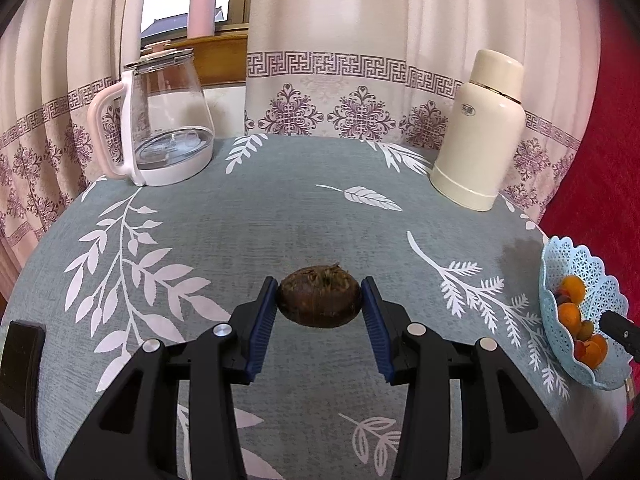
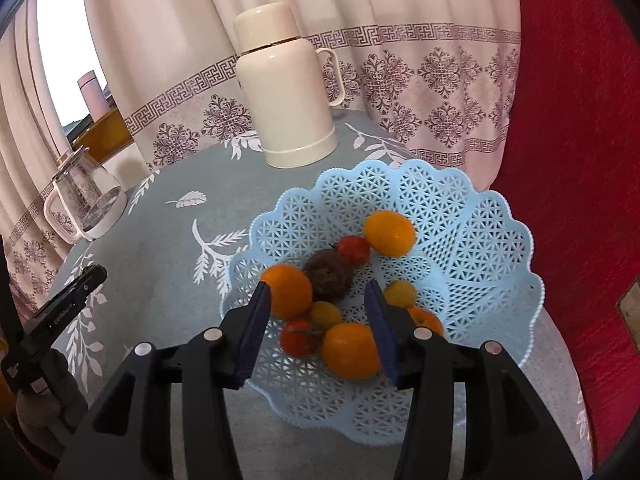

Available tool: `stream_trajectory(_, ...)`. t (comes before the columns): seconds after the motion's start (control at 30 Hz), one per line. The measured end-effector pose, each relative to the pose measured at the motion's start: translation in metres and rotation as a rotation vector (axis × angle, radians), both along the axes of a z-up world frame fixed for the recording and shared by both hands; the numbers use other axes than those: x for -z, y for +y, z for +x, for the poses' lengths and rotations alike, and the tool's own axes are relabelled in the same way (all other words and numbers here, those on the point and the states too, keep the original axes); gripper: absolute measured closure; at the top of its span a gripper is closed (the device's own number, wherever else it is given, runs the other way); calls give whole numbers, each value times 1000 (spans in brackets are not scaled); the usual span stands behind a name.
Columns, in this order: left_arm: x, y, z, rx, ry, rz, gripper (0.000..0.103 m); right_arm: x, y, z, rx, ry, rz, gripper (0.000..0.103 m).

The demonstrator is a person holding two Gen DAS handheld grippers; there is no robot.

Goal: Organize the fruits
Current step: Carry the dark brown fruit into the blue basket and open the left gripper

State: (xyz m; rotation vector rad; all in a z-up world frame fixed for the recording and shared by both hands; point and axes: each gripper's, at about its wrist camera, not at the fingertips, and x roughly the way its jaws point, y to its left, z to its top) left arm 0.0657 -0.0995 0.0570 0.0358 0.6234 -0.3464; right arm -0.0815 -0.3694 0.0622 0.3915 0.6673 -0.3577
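Note:
My left gripper is shut on a dark brown round fruit, held between its blue pads just above the grey leaf-print tablecloth. A light blue lattice fruit basket stands at the table's right edge; it also shows in the left wrist view. It holds several fruits: oranges, small red tomatoes, yellow ones and a dark brown fruit. My right gripper is open and empty, hovering over the basket's near side.
A glass kettle with a white handle stands at the back left. A cream thermos flask stands at the back right. Curtains hang behind the table. A red chair is to the right of the basket.

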Motion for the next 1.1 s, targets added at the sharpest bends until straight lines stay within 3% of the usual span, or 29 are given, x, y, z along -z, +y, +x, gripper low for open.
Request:
stream_trajectory(0.33,-2,-19,-15,57,7,4,59,1,-12,-24,44,-13,-18,54)
stream_trajectory(0.53,-2,-39,-30,109,30,1,59,1,-19,-39,75,-21,-56,48)
stream_trajectory(1.1,-18,-134,-99,438,109,-98,59,-3,-37,-65,128,-62,-112,46)
